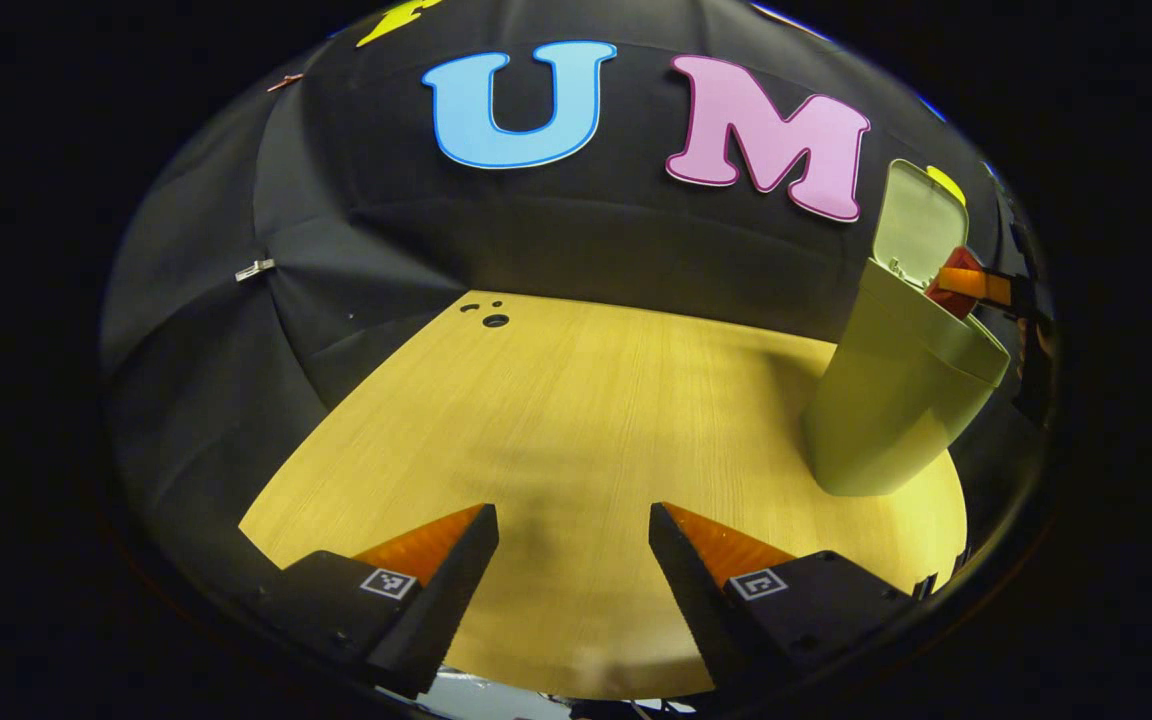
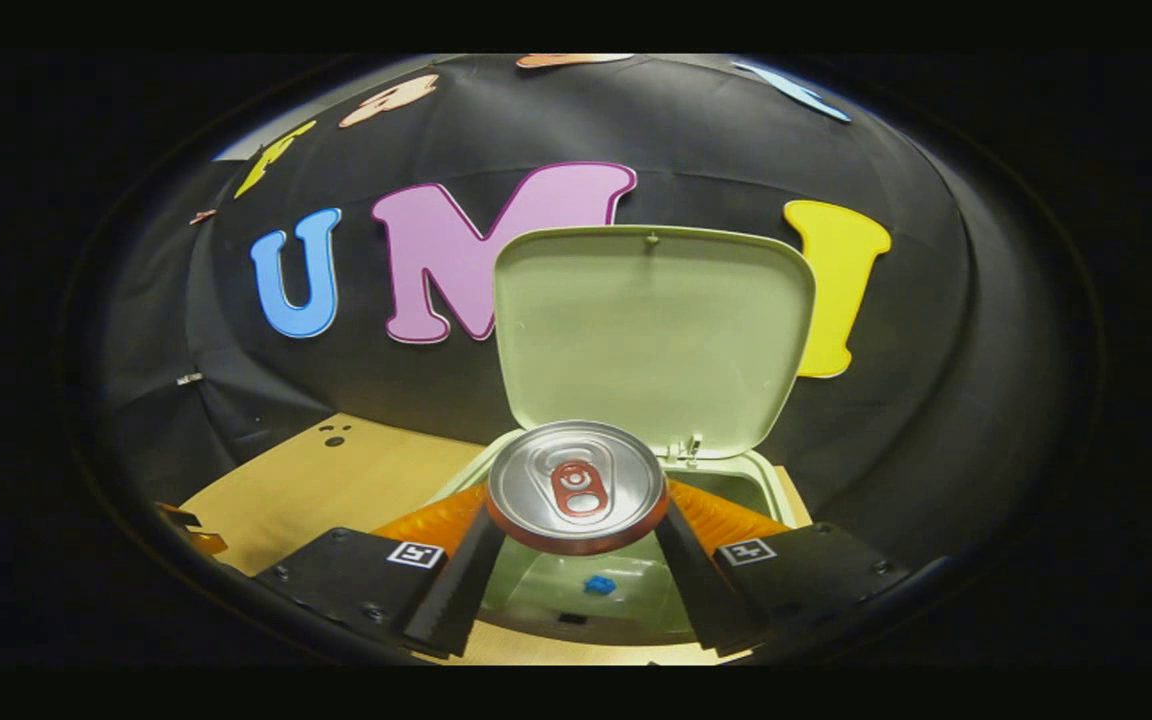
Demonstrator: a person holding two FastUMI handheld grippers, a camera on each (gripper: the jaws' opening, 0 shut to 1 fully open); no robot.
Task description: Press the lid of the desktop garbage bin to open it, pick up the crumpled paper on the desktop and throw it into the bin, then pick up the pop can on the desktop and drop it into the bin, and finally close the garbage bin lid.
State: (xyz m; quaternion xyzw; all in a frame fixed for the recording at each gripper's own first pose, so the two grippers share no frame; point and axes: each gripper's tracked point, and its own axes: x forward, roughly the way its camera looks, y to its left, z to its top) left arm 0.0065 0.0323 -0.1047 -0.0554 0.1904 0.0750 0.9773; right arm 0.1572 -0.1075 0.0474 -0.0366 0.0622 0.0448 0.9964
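Right claw hung clamped on the pop can, directly above the open bin, lid upright behind. Left claw idled apart over the surface, well clear of the bin. Can probably light, thin-walled, slick: sidewall grip suits.

- We see a wooden table under our left tongs.
- A green bin stands on it, ahead to their right.
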